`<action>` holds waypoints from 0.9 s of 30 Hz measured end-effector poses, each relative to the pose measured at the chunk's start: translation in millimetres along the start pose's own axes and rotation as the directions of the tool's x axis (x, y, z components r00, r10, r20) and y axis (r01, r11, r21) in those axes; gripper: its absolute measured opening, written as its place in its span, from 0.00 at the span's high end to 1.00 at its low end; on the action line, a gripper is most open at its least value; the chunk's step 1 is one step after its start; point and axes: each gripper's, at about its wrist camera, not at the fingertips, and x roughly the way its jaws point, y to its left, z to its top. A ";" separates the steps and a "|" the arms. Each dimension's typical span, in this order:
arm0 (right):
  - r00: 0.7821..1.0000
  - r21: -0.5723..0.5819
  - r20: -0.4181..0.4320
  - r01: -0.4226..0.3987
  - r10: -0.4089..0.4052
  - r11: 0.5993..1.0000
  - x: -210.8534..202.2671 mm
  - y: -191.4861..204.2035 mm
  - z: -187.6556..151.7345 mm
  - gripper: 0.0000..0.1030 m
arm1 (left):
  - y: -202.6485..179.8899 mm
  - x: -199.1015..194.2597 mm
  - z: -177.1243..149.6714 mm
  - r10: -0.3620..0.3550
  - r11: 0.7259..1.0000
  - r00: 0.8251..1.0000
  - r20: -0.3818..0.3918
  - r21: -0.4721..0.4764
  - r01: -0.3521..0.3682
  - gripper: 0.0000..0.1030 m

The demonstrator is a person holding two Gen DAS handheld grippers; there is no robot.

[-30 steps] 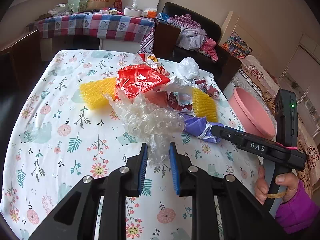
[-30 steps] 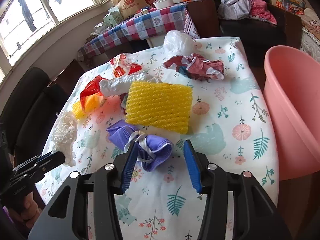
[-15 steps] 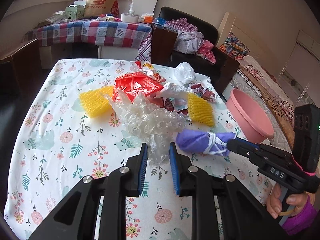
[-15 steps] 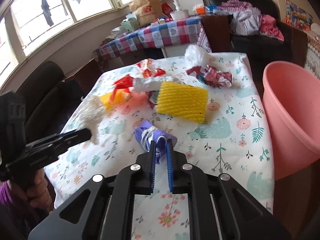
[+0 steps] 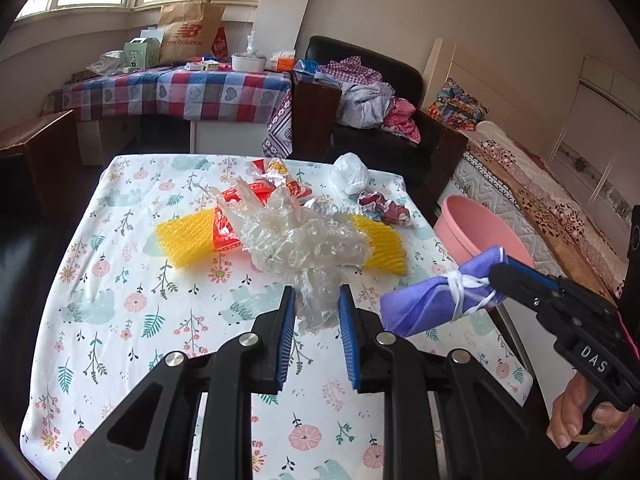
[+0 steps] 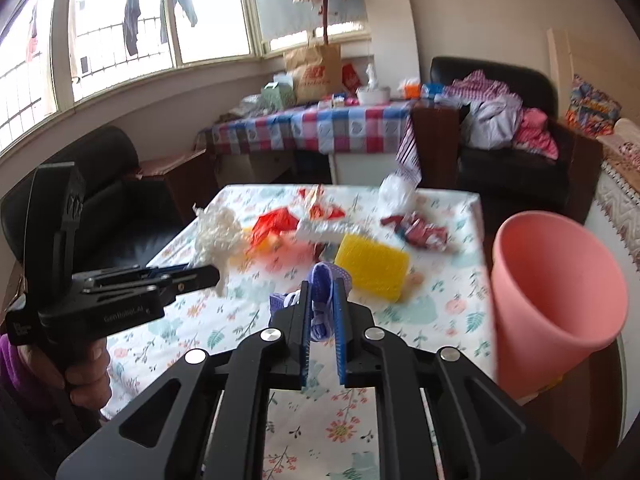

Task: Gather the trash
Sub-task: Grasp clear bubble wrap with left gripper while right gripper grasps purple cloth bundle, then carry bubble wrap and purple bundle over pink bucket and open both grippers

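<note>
My left gripper (image 5: 317, 300) is shut on a crumpled clear plastic wrap (image 5: 296, 240), which hangs lifted above the floral table (image 5: 120, 320). From the right wrist view the same wrap (image 6: 218, 236) dangles off the left gripper (image 6: 214, 274). My right gripper (image 6: 322, 296) is shut on a rolled purple face mask (image 6: 322, 280) with white strings; in the left wrist view the mask (image 5: 436, 300) is held in the air near the table's right edge by the right gripper (image 5: 494, 272). A pink bin (image 6: 556, 292) stands just right of the table, also seen as the bin (image 5: 476, 228).
On the table lie yellow foam nets (image 5: 184, 240) (image 6: 372, 264), a red wrapper (image 5: 228, 228), a white crumpled bag (image 5: 350, 172) and a dark red wrapper (image 6: 416, 230). Beyond are a checked-cloth side table (image 5: 172, 92), a black armchair (image 5: 372, 80) with clothes, and a bed (image 5: 520, 184).
The right gripper shut on the purple mask and lifted it off the table toward the right. The left gripper rose slightly, keeping the clear wrap.
</note>
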 end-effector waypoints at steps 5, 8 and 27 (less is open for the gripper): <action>0.997 0.013 0.054 0.045 -0.046 0.999 -13.9 -6.4 4.7 0.90 | -9.2 -5.1 6.1 -0.011 1.000 1.000 0.026 0.016 0.011 0.80; 0.992 0.030 0.089 0.088 -0.091 0.996 -21.5 -12.0 7.8 0.90 | -15.6 -6.9 11.1 -0.027 0.999 0.999 0.041 0.027 0.026 0.80; 0.929 0.158 0.188 0.291 -0.318 0.943 -54.5 -76.8 16.7 0.90 | -91.8 25.9 45.3 -0.147 0.978 0.988 0.053 0.155 0.137 0.80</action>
